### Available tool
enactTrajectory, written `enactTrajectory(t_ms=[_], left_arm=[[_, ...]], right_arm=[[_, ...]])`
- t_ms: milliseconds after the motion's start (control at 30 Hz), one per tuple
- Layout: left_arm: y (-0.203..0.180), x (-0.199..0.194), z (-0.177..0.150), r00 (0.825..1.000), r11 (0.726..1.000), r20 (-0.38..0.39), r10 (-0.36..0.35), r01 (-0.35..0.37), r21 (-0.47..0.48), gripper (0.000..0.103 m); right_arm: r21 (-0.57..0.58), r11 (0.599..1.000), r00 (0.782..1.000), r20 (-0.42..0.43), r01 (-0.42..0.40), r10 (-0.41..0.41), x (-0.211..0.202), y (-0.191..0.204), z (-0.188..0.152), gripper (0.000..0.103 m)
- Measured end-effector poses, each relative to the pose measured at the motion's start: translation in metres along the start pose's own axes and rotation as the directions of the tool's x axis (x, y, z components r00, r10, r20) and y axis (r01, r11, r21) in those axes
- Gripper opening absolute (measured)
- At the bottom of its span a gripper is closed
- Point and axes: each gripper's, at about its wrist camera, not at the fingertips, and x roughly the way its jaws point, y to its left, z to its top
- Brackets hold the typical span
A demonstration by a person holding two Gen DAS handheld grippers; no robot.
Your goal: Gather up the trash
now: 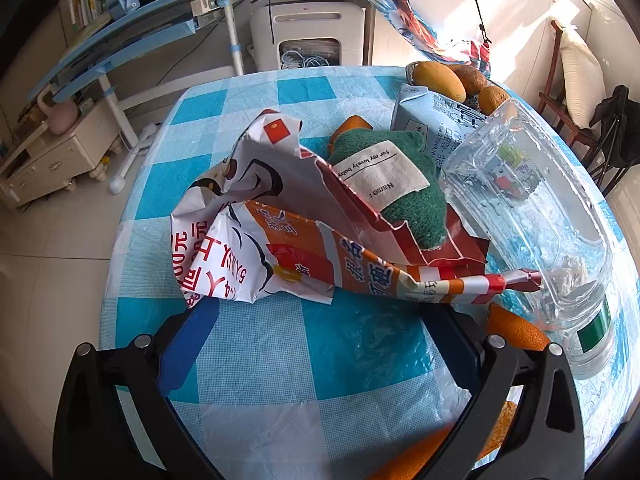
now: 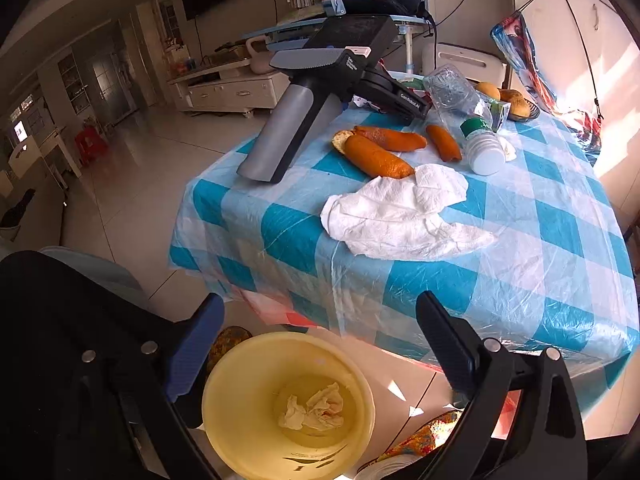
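Note:
My left gripper (image 1: pixel 320 344) is open just above the checked tablecloth (image 1: pixel 280 364), right in front of a torn orange-and-white snack wrapper (image 1: pixel 280 248). A clear plastic bottle (image 1: pixel 532 208) lies on its side to the right, with orange peel (image 1: pixel 516 328) beside it. My right gripper (image 2: pixel 320 344) is open and empty over a yellow trash bucket (image 2: pixel 288 404) on the floor, which holds a crumpled tissue (image 2: pixel 316 408). In the right wrist view, white paper towels (image 2: pixel 400 212), orange peels (image 2: pixel 376 156) and the bottle (image 2: pixel 464 100) lie on the table, with the left gripper's body (image 2: pixel 320 92) behind them.
A green plush toy (image 1: pixel 392 176) and a milk carton (image 1: pixel 436 120) sit behind the wrapper, with a bowl of fruit (image 1: pixel 452 80) at the far edge. A chair (image 1: pixel 568 80) stands to the right. A blue desk (image 1: pixel 120 40) and a low cabinet (image 1: pixel 52 160) stand beyond the table.

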Motion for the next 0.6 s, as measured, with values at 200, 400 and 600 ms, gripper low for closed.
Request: enactTrajectory(t_ms=[200,400,600], left_arm=[[0.000,0.000,0.000,1.000,1.000,0.000,0.000,0.000,0.000,0.096],[0.000,0.000,0.000,1.000,1.000,0.000,0.000,0.000,0.000,0.096],[0.000,0.000,0.000,1.000,1.000,0.000,0.000,0.000,0.000,0.096]], right_arm=[[-0.031,0.999,1.000,0.010,0.022,-0.022,-0.008,0.009,-0.006,0.093],[-0.020,0.998,0.997,0.049,0.054,-0.053,-0.020,0.011,-0.006,0.093],[-0.028,0.996,0.996,0.036,0.083,-0.082,-0.011,0.010,-0.006,0.093]])
